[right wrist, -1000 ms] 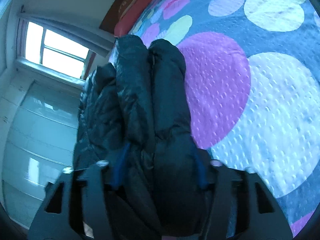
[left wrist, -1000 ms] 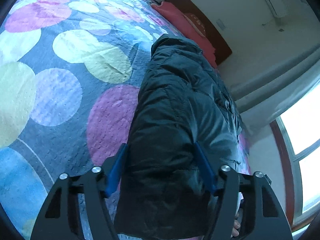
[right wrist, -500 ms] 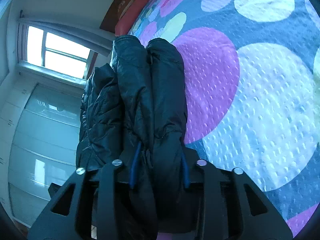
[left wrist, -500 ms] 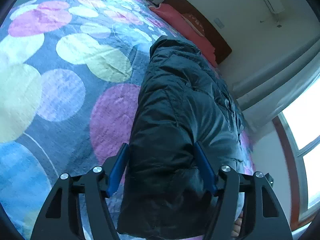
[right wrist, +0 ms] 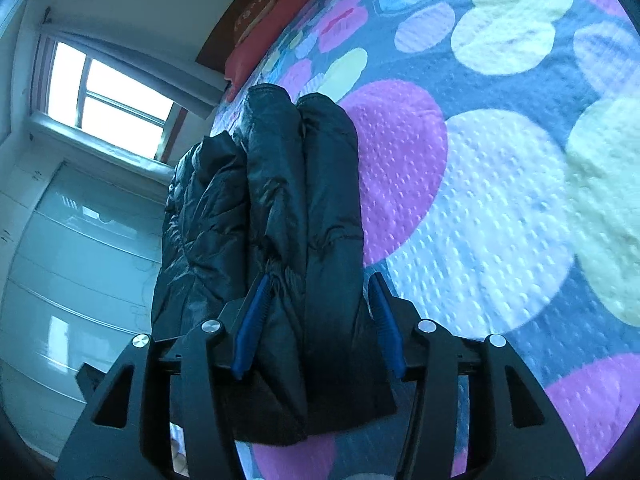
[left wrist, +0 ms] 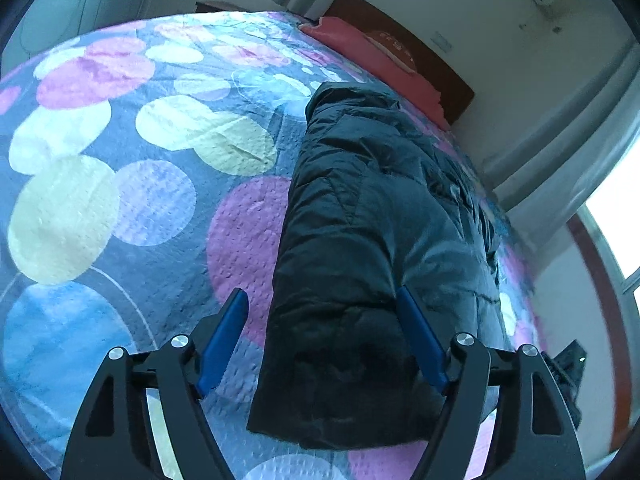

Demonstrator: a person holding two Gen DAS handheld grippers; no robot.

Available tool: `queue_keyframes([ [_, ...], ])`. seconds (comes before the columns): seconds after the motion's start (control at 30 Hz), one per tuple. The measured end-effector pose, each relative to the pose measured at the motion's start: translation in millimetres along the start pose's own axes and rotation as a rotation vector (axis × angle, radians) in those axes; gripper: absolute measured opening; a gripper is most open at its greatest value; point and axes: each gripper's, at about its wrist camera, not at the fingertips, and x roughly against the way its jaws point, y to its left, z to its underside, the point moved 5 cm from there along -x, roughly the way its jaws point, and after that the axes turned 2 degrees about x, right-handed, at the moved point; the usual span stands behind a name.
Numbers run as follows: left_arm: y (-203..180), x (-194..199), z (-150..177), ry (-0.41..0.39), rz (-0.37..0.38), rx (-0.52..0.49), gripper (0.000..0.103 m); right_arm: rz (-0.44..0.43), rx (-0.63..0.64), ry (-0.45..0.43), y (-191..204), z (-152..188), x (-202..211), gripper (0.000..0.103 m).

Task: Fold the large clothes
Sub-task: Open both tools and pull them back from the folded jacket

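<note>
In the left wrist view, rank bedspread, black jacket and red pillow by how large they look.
1. Bedspread, fills most of the frame.
2. Black jacket, though it lies nearer the camera.
3. Red pillow, far off, so its true size is unsure.
</note>
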Motion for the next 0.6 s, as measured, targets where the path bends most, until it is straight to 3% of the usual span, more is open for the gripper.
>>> queue_keyframes([
  [0.17,-5.9,8.4,5.2,-0.015,-0.051,-0.046,0.075,0.066,0.049,-0.026,3.9,6.5,14.5,0.052],
  [0.6,-23.2,39.9,24.6,-0.091,-0.222,-0.188,0.075,0.356,0.290,-0.136,32.9,29.0,50.6,0.061],
])
